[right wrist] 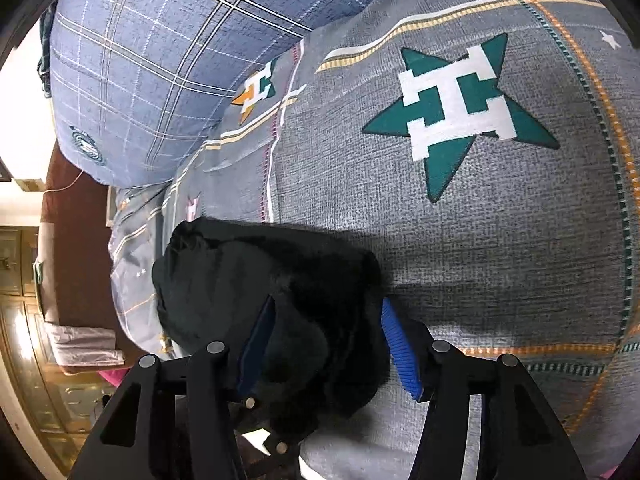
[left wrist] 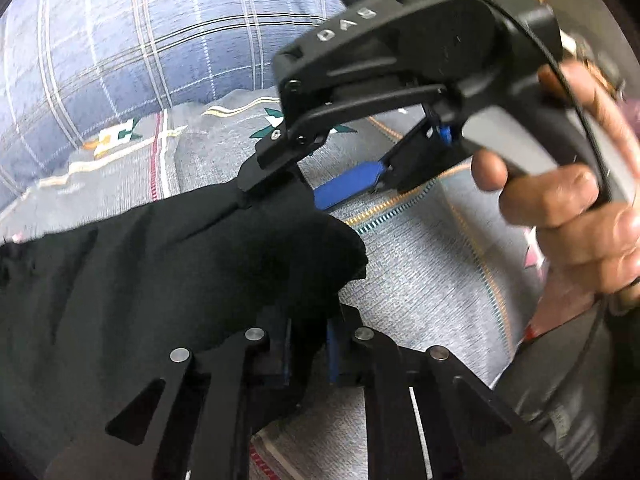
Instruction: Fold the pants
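Left wrist view: the left gripper (left wrist: 308,354) has its two blue-padded fingers drawn nearly together, clenched on a fold of the black pants (left wrist: 168,272), which lie bunched on the grey bedspread (left wrist: 420,280) and spread toward the left of the frame. Just beyond the pants, the right gripper (left wrist: 316,190) reaches in from the upper right, held by a hand (left wrist: 572,208); one of its fingers rests on the far edge of the pants, and its blue pad (left wrist: 348,184) stands apart on the side away from the cloth. Behind the pants a blue checked pillow (left wrist: 132,40) lies on the bedspread. Right wrist view: the right gripper (right wrist: 328,344) stands parted, its jaws released, with a heaped fold of the pants (right wrist: 272,280) between the fingers; the right-hand pad (right wrist: 400,348) stands clear of the cloth. A green star with a white emblem (right wrist: 452,112) marks the bedspread (right wrist: 500,260) beyond the pants, and the checked pillow (right wrist: 160,80) lies farther back to the left.
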Demonstrator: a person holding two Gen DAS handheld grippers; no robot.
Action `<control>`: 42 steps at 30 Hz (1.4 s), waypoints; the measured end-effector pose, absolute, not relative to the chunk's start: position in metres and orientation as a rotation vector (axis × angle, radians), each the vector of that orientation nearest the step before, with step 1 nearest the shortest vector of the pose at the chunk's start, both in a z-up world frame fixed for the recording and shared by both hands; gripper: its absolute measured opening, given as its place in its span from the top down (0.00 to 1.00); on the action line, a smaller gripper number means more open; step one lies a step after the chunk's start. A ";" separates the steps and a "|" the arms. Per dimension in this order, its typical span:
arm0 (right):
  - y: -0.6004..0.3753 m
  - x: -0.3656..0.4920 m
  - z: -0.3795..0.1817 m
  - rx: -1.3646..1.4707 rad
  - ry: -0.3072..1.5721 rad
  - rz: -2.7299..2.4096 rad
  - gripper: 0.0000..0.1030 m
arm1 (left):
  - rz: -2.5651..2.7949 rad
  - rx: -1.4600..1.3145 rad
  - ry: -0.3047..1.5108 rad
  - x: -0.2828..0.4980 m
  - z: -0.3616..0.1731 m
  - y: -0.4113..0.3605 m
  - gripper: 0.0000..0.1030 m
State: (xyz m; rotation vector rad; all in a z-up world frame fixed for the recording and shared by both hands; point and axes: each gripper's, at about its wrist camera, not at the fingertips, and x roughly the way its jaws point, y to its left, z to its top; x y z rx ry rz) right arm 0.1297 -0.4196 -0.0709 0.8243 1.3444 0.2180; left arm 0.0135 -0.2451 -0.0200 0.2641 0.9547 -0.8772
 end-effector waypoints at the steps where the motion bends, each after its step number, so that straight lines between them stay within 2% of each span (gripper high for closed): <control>1: -0.419 0.130 -0.070 0.825 1.340 0.219 0.49 | -0.887 0.226 0.973 0.016 -0.019 -0.242 0.91; 3: -0.420 0.130 -0.070 0.832 1.336 0.215 0.54 | -0.901 0.162 0.995 0.021 -0.018 -0.236 0.91; 5: -0.421 0.129 -0.071 0.818 1.350 0.208 0.70 | -0.913 0.110 1.016 0.025 -0.015 -0.231 0.91; 9: -0.435 0.126 -0.070 0.876 1.330 0.209 0.65 | -0.925 0.018 1.047 0.034 -0.014 -0.221 0.91; 13: -0.435 0.127 -0.073 0.900 1.326 0.210 0.49 | -0.930 -0.045 1.053 0.039 -0.015 -0.212 0.91; 18: -0.427 0.131 -0.067 0.880 1.315 0.237 0.48 | -0.933 -0.037 1.045 0.038 -0.017 -0.213 0.91; 19: -0.424 0.131 -0.067 0.862 1.318 0.225 0.52 | -0.933 -0.031 1.040 0.037 -0.016 -0.214 0.91; 21: -0.415 0.133 -0.067 0.831 1.333 0.228 0.79 | -0.937 -0.028 1.037 0.037 -0.016 -0.215 0.91; 22: -0.414 0.134 -0.067 0.820 1.337 0.227 0.86 | -0.938 -0.027 1.034 0.037 -0.016 -0.215 0.91; 30: -0.405 0.127 -0.024 0.795 1.187 0.322 0.88 | -0.933 -0.113 0.974 0.033 0.011 -0.196 0.91; 36: -0.360 0.140 0.006 0.799 1.103 0.466 0.88 | -0.846 -0.274 0.921 0.038 0.031 -0.132 0.91; 42: -0.289 0.159 0.006 0.742 1.128 0.515 0.88 | -0.740 -0.448 0.949 0.051 0.012 -0.068 0.91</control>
